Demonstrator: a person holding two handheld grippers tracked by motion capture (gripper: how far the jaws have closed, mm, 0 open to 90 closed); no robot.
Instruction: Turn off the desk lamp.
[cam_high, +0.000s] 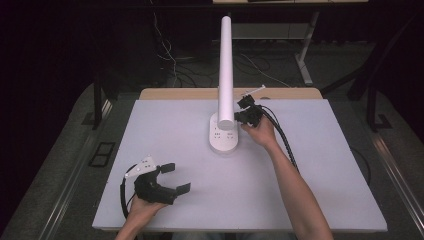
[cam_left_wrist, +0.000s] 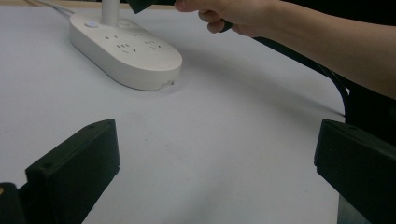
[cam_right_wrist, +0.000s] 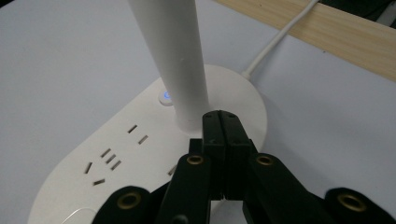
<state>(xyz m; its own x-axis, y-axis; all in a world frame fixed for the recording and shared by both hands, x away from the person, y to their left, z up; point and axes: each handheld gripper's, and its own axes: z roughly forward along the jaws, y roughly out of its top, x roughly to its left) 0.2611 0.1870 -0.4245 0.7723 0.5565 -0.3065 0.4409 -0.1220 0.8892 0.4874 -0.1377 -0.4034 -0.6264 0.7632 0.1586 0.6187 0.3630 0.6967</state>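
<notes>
The right gripper (cam_right_wrist: 223, 122) has its jaws pressed flat together with nothing between them, their tips hovering just over the white lamp base (cam_right_wrist: 140, 154), close beside the white lamp post (cam_right_wrist: 173, 56) that rises from it. The left gripper (cam_high: 172, 177) is spread wide and empty, resting well apart from the lamp base, toward the person's edge of the table (cam_high: 310, 165).
</notes>
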